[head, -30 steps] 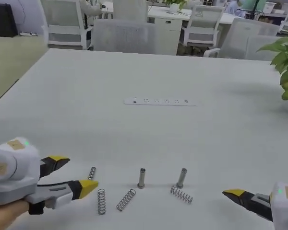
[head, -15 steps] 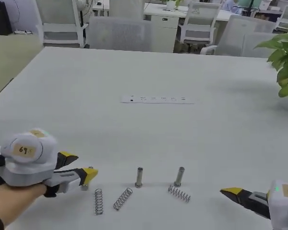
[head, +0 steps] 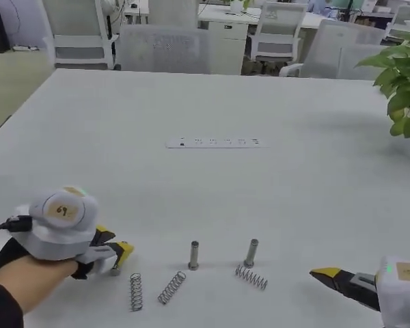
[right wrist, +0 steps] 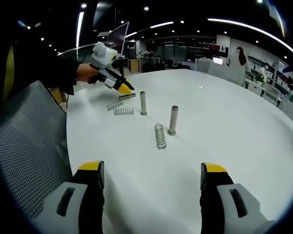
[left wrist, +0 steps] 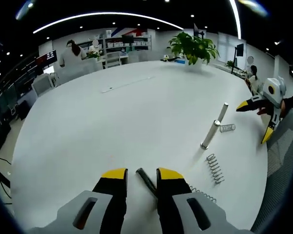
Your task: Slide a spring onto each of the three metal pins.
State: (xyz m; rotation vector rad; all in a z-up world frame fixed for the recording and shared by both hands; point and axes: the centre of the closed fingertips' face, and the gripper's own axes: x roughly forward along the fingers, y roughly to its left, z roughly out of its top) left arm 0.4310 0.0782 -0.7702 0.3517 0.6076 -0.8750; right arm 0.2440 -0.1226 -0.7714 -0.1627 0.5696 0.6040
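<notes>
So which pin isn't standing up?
The left pin, tilted between the jaws of the left gripper. The middle pin and right pin stand upright on the table.

Wide-open table (head: 280,198) ran across the middle of the head view, with only a flat power strip (head: 212,143) lying just above centre. Bottom centre was tighter. The middle pin (head: 193,255) and the right pin (head: 251,253) stood upright with a clear gap between them. The left spring (head: 135,292), middle spring (head: 171,287) and right spring (head: 251,277) lay strewn just below them. The left gripper (head: 121,254) crowded the lower left. The right gripper (head: 324,275), at lower right, had bare surface leftward up to the right spring. A plant (head: 403,82) overhung the upper right edge.
</notes>
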